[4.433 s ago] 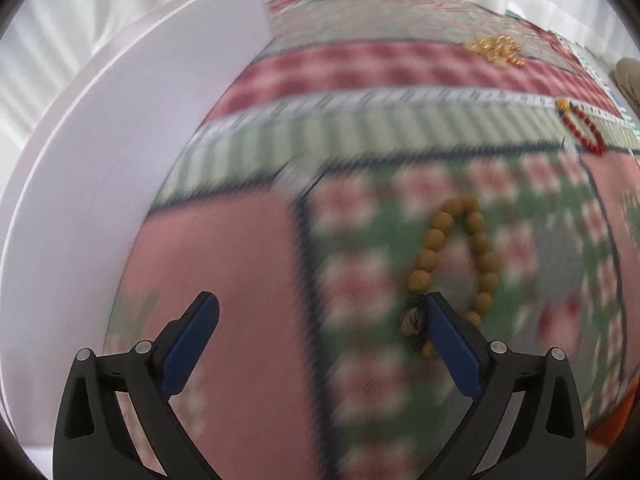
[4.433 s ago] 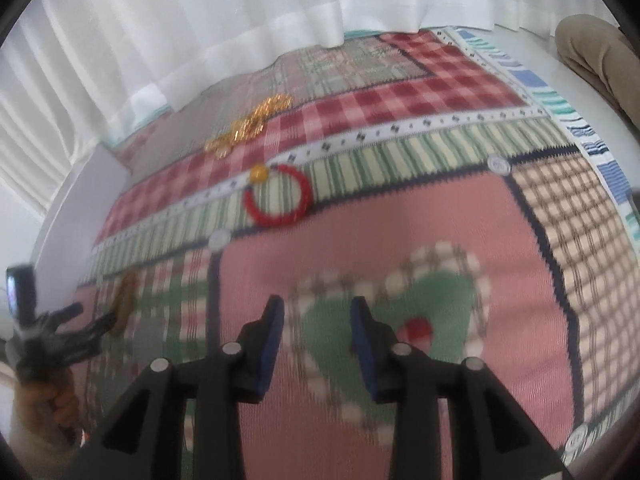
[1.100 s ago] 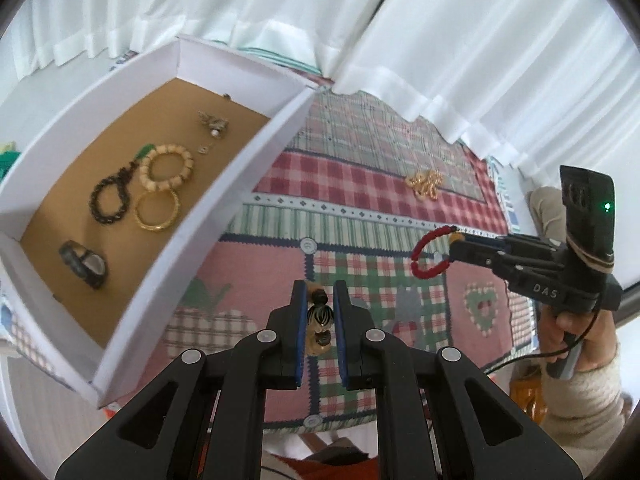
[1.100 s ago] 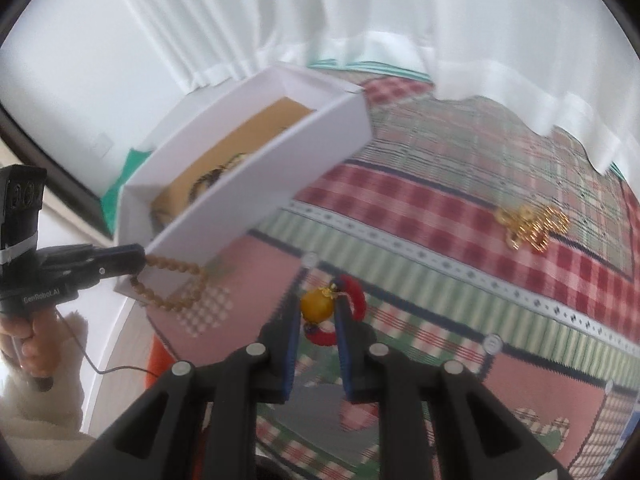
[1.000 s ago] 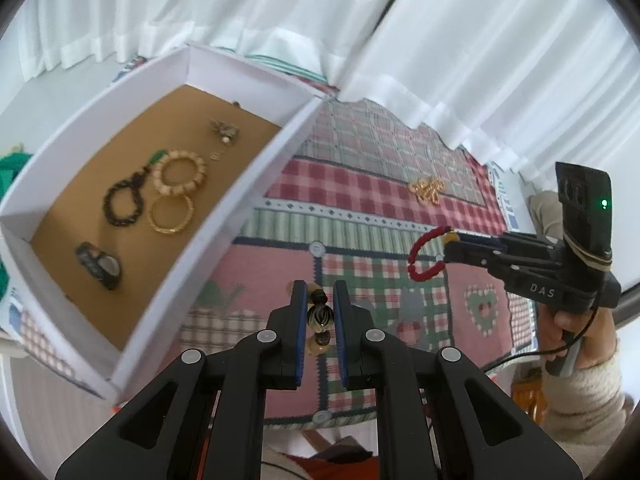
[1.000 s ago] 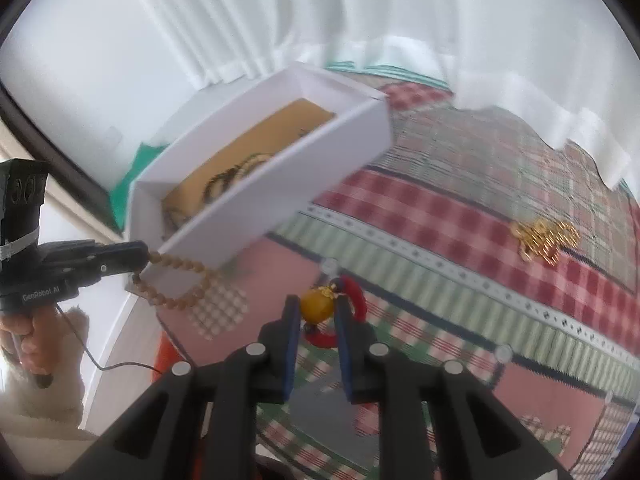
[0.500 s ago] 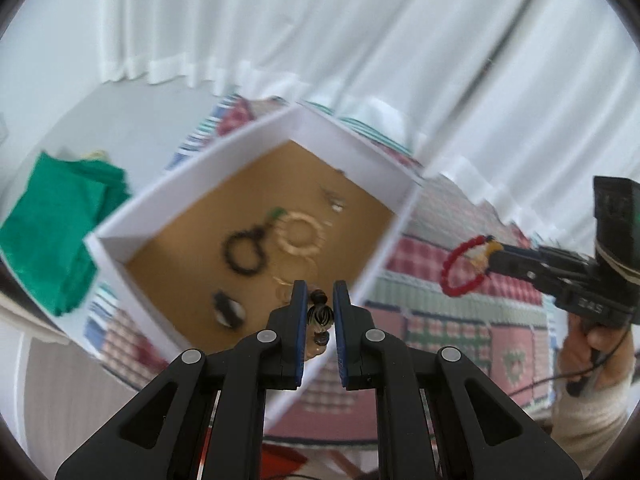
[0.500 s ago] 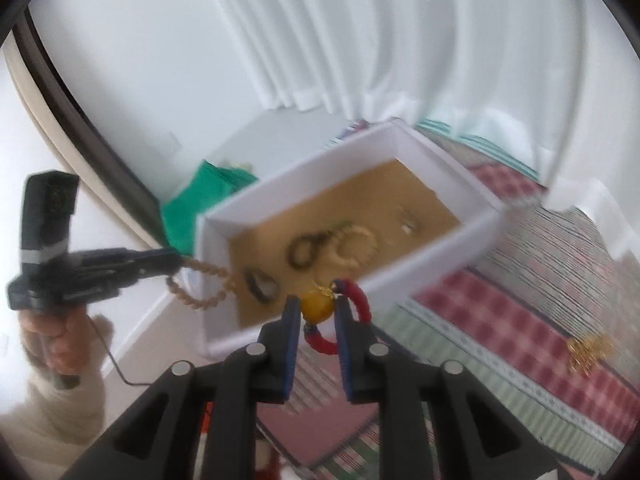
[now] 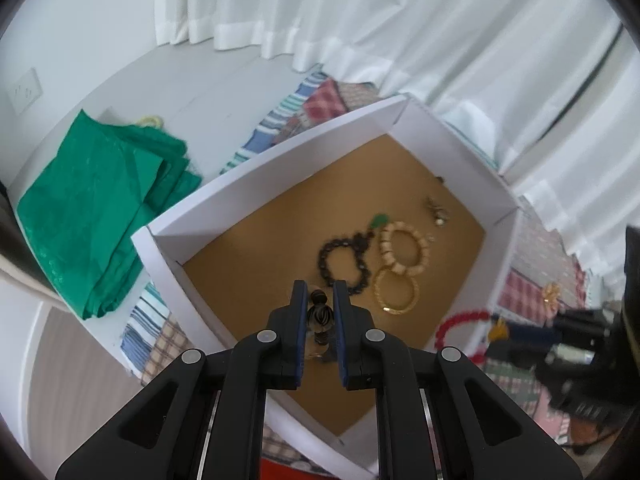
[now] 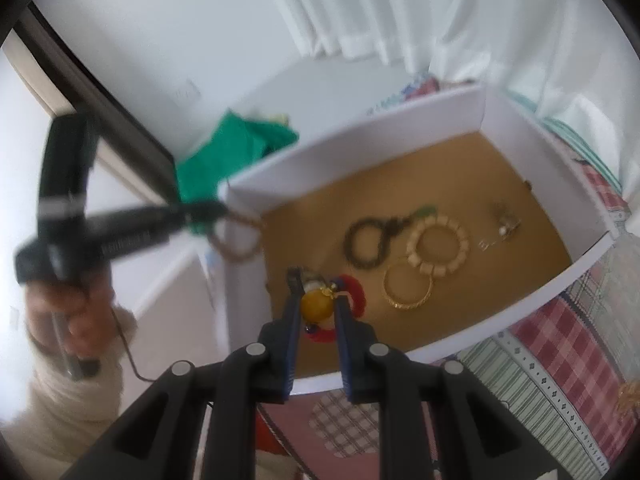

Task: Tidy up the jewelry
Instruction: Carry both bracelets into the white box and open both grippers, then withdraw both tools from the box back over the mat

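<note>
My left gripper (image 9: 319,296) is shut on the dark striped bead of the brown wooden bead bracelet (image 9: 320,314) and holds it over the white box (image 9: 256,172) with a brown floor. In the right wrist view the bracelet (image 10: 234,240) hangs at the box's left corner. My right gripper (image 10: 318,290) is shut on the yellow bead of the red bead bracelet (image 10: 356,292), above the box's near side; it also shows in the left wrist view (image 9: 460,320). Inside the box lie a black bead bracelet (image 9: 342,264), a cream bracelet (image 9: 404,248) and a gold bangle (image 9: 396,290).
A small charm (image 9: 436,210) lies near the box's far wall. Green cloth (image 9: 100,204) lies on the white surface left of the box. A gold chain (image 9: 554,292) lies on the patchwork cloth (image 10: 560,352) to the right. White curtains hang behind.
Both grippers picked up their bracelets from the cloth and carried them left. They now hang over the box, closer than half a second ago.
</note>
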{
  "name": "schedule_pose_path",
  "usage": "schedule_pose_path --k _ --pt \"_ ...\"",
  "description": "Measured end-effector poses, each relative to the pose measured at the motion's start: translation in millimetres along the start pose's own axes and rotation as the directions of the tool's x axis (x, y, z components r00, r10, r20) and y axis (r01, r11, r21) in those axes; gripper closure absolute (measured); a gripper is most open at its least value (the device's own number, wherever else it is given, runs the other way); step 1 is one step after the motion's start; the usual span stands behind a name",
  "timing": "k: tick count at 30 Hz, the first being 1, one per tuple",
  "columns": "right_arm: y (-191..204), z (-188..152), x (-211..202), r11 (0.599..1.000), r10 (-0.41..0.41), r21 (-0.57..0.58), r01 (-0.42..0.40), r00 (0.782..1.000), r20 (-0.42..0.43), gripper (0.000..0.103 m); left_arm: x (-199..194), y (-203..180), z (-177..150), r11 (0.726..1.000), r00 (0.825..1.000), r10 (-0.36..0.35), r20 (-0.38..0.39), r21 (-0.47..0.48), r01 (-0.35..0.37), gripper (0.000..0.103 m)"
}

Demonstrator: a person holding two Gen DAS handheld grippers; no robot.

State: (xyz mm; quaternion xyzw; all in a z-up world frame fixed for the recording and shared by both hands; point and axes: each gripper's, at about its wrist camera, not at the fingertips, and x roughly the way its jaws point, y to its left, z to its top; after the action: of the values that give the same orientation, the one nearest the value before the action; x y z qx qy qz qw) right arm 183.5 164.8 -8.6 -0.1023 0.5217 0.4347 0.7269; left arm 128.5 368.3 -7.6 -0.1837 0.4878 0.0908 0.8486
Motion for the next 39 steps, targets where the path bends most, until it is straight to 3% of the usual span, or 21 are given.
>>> schedule_pose_path --k 3,8,9,10,11,12,18,21,25,30,39 --pt "4.5 -3.4 31.1 0.999 -0.045 -0.022 0.044 0.997 -0.067 0.085 18.6 5.4 2.7 1.0 1.0 0.018 -0.017 -0.01 -0.018 0.092" --pt "3.3 -8.3 73.8 0.999 -0.045 -0.005 0.044 0.991 -0.13 0.082 55.1 11.0 1.5 0.999 0.997 0.046 -0.068 -0.017 -0.047 0.089" --pt "2.7 -8.8 80.3 0.999 -0.037 0.006 0.038 0.99 -0.135 0.077 60.2 12.6 1.3 0.998 0.996 0.05 -0.078 -0.026 -0.052 0.076" --pt "2.4 -7.7 82.8 0.999 -0.03 0.014 0.032 0.99 -0.136 0.062 66.1 15.6 0.5 0.996 0.993 0.07 -0.09 -0.04 -0.074 0.066" --pt "1.5 -8.5 83.7 0.999 -0.016 0.032 0.02 0.992 -0.126 0.057 67.0 17.3 -0.6 0.995 0.993 0.085 -0.086 -0.047 -0.089 0.049" --pt "1.7 -9.0 81.1 0.999 -0.008 0.041 0.013 0.994 -0.111 0.057 64.6 18.1 -2.7 0.994 0.993 0.099 -0.067 -0.05 -0.102 0.04" --pt "4.4 -26.7 30.5 0.997 -0.078 0.014 0.078 0.997 0.025 0.055 36.0 -1.7 -25.5 0.994 0.994 0.112 0.016 0.018 -0.112 0.03" --pt "-0.4 -48.1 0.8 0.993 -0.12 0.02 0.119 0.989 0.09 0.048 17.0 -25.4 -42.9 0.991 0.992 0.109 0.068 0.076 -0.114 0.025" --pt "-16.6 -84.8 -31.8 0.978 -0.206 0.05 0.201 0.967 0.15 0.047 -2.8 -65.6 -68.5 0.989 0.996 0.035 0.082 0.142 -0.047 0.023" --pt "-56.3 -143.9 -61.6 0.949 -0.305 0.139 0.285 0.94 0.156 0.046 -12.5 -123.9 -103.1 0.972 0.997 -0.047 0.066 0.233 0.03 0.021" --pt "-122.6 -255.6 -92.6 0.838 -0.491 0.32 0.442 0.866 0.092 0.039 9.9 -220.8 -178.1 0.932 0.985 -0.173 -0.021 0.32 0.17 0.019"
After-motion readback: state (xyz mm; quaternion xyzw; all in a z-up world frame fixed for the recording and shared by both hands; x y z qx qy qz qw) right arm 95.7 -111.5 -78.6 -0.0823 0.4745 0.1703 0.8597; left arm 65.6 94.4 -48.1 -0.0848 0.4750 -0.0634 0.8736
